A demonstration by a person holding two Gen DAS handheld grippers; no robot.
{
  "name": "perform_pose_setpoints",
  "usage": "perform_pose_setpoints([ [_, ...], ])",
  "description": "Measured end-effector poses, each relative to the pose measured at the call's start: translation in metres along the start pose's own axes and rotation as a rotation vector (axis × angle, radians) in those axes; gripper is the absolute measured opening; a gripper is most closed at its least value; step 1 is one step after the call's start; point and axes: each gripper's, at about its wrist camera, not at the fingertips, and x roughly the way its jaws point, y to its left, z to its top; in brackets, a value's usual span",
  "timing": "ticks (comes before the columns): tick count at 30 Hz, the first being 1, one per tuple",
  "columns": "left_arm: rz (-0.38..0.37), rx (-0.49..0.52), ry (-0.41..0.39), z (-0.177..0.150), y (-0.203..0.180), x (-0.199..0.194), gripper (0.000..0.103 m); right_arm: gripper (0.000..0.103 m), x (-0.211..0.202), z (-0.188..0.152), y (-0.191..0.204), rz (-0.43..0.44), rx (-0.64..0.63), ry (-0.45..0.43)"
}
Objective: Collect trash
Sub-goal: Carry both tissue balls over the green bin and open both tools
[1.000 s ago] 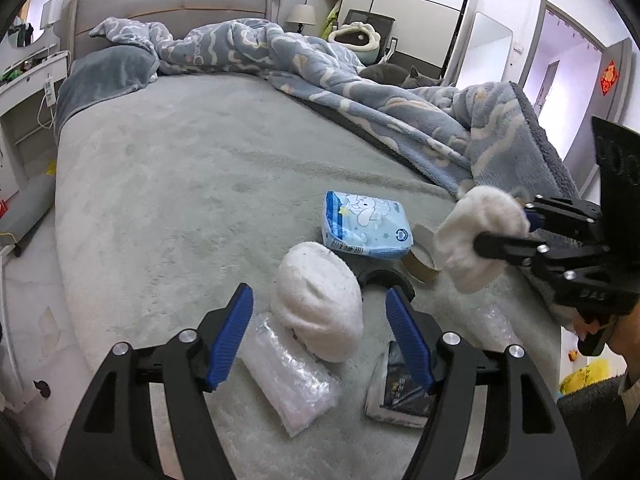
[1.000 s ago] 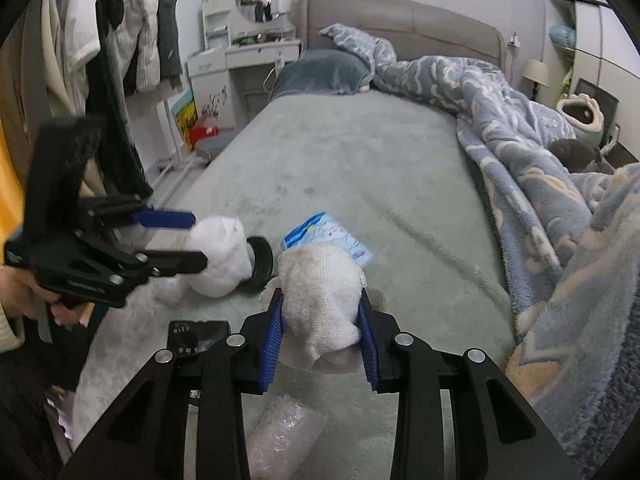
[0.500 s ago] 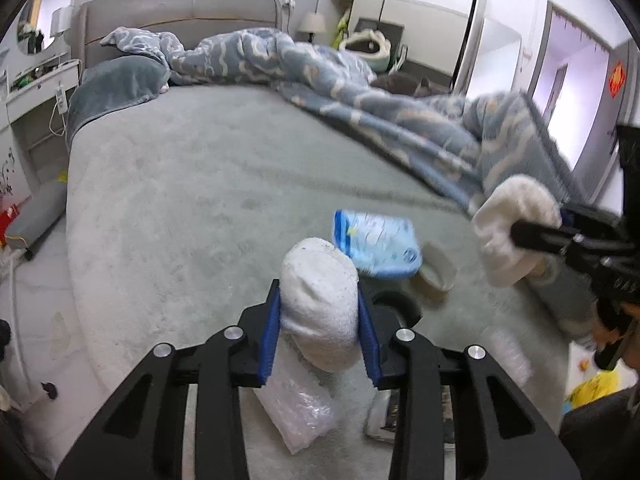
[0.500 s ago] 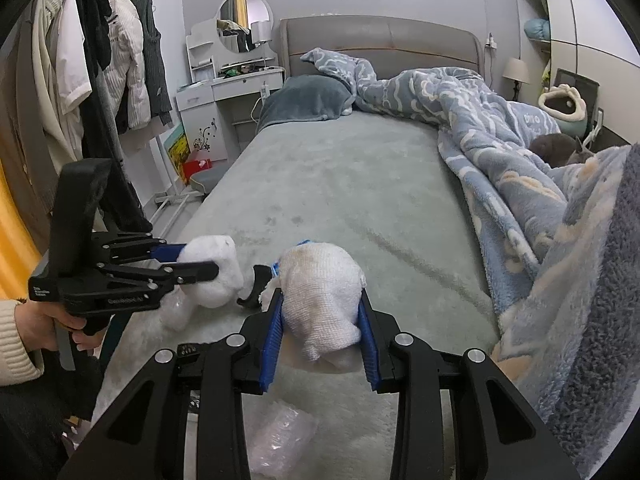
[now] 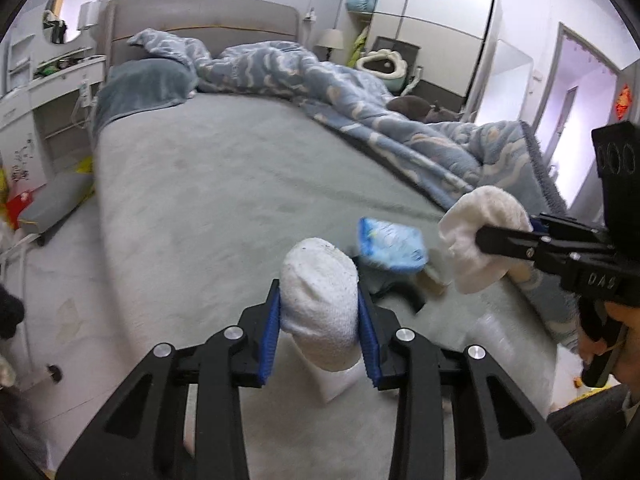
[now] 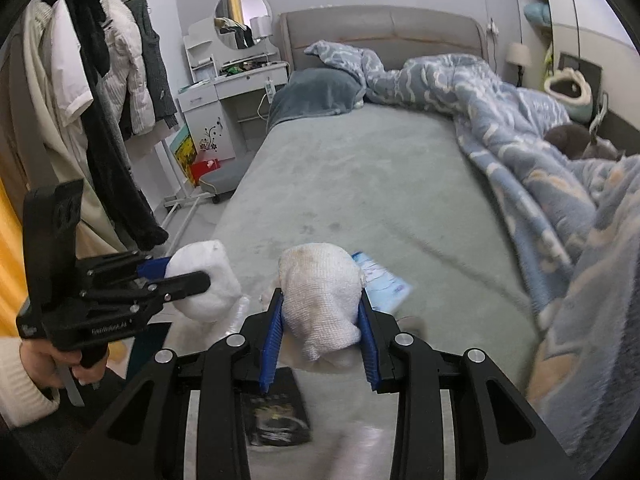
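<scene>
Progress looks partial. Lower centre of the left wrist view, the left gripper (image 5: 320, 316) is clamped on a white wad (image 5: 318, 292); at right, the right gripper (image 5: 480, 236) pinches another wad (image 5: 478, 240). Blue packet (image 5: 390, 244), dark packet (image 6: 276, 416) and clear wrap (image 5: 494, 332) remain on the bed (image 5: 240, 200).

Grey-green bed (image 5: 224, 184) (rumpled blue duvet (image 5: 360, 108)) bears a blue packet (image 5: 390, 244).

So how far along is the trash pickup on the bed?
Nothing looks binned yet. In hand: the left claw is shut on one white wad, the right claw on another. Left on the bed: blue pack, dark packet, clear wrap.
</scene>
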Motion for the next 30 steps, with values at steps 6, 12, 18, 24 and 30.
perform_pose_setpoints([
  [6, 0.067, -0.045, 0.004, -0.016, 0.030, -0.027, 0.038, 0.035, 0.008, 0.000, 0.042, 0.004, -0.020, 0.012],
  [12, 0.141, -0.047, 0.027, -0.034, 0.051, -0.043, 0.038, 0.035, 0.019, 0.002, 0.076, 0.022, -0.014, 0.020],
  [18, 0.185, -0.095, 0.091, -0.062, 0.074, -0.048, 0.038, 0.035, 0.034, 0.001, 0.113, 0.055, -0.013, 0.047],
  [24, 0.243, -0.160, 0.152, -0.086, 0.104, -0.053, 0.038, 0.035, 0.055, -0.011, 0.147, 0.108, -0.003, 0.104],
  [30, 0.257, -0.278, 0.235, -0.113, 0.148, -0.052, 0.038, 0.035, 0.077, -0.024, 0.177, 0.150, -0.017, 0.176],
])
